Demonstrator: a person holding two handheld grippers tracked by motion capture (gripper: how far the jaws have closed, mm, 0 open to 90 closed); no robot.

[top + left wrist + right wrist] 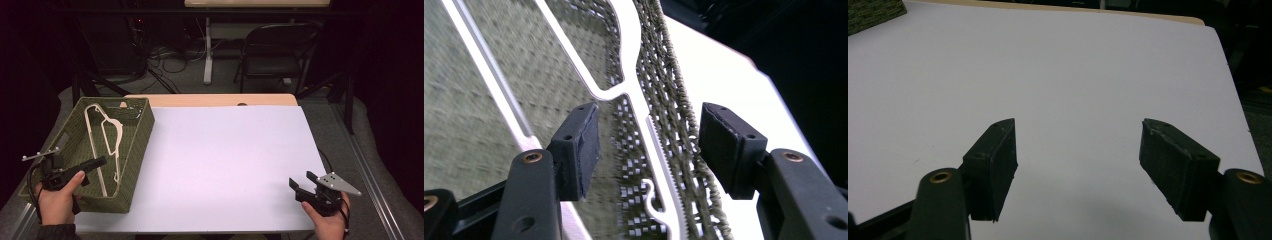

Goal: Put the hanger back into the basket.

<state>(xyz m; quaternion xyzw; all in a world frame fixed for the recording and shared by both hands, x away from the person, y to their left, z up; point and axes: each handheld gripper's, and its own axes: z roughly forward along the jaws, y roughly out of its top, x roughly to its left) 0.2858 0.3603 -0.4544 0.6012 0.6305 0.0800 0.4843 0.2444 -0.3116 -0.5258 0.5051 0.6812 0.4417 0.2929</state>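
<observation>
Left gripper point(649, 145) wide over hanger point(106, 145) in basket point(137, 165); right gripper point(1093, 165) wide, idle above bare table point(225, 165).
Risk: the hanger lies against the woven wall, so closing jaws may snag the weave or pinch wall with hanger, dragging the basket.
</observation>
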